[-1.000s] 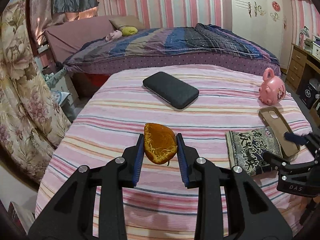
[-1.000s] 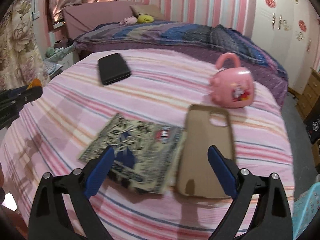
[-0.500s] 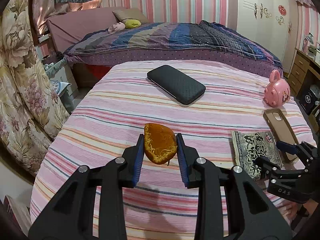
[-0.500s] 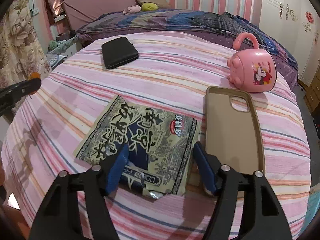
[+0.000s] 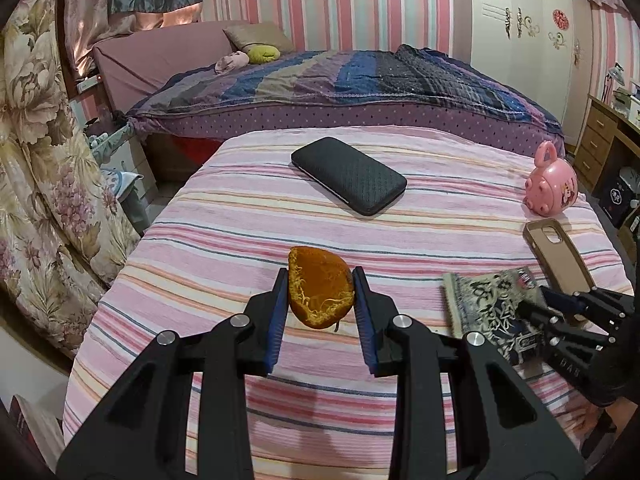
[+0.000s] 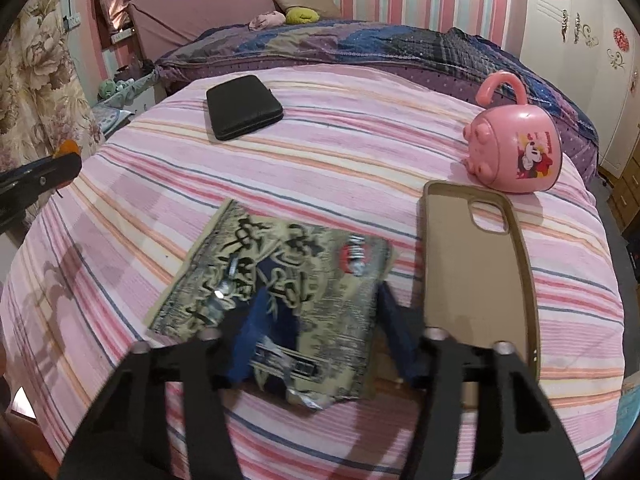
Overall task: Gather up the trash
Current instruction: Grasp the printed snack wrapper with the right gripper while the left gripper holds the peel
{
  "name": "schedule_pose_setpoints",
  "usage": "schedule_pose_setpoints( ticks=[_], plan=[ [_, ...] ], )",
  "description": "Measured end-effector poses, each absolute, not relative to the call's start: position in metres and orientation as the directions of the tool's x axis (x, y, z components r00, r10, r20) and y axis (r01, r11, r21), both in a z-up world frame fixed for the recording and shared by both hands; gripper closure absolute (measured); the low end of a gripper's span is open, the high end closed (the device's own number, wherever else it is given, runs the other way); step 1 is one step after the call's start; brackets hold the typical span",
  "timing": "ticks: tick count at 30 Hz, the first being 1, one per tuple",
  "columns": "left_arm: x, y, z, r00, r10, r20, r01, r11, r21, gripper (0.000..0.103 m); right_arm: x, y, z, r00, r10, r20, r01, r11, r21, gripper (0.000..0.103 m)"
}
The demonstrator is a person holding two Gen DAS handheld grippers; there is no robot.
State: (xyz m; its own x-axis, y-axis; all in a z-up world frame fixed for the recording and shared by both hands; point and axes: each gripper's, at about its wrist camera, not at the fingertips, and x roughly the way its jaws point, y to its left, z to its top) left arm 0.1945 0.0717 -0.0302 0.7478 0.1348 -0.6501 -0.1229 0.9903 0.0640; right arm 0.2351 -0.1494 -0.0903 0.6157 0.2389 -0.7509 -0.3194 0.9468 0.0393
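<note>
The printed snack wrapper (image 6: pixel 280 292), a flattened foil packet, is now caught at its near edge between the fingers of the right gripper (image 6: pixel 316 344); a second ago those fingers were spread wide on either side of it, and the jaws are closing at this moment, so the packet is buckled and lifted slightly off the striped cloth (image 6: pixel 360 152). Whether the pads are pressing firmly yet cannot be told, since the fingers are blurred. By this closing, the second piece of trash is judged to be nearly secured. The wrapper lies just beside the tan phone case (image 6: pixel 476 272), which is not touched, with the pink mug (image 6: pixel 516 152) beyond it and the black wallet (image 6: pixel 242 106) well apart at the far side. The orange peel (image 5: pixel 320 294) is held clamped, as before, in the left gripper (image 5: pixel 321 300), raised above the cloth.
</note>
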Motion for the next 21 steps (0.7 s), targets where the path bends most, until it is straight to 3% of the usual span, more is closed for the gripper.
schedule_pose_setpoints(
  ticks=[1,4,21],
  plan=[
    [0.194,0.071,-0.030,0.749,0.135,-0.648,-0.122,0.990,0.066,0.073,0.233,-0.150,-0.088,0.623,0.250,-0.741,-0.327,0.944,0.043,0.080],
    [0.192,0.068,-0.028,0.756,0.136,-0.641,-0.116,0.991,0.073,0.073,0.232,-0.150,-0.087,0.635,0.259,-0.728,-0.337,0.941,0.040,0.088],
    [0.182,0.047,-0.008,0.792,0.089,-0.604,-0.083,0.996,0.037,0.073,0.196,-0.212,-0.027,0.778,0.299,-0.553,-0.279,0.952,0.123,0.095]
  ],
)
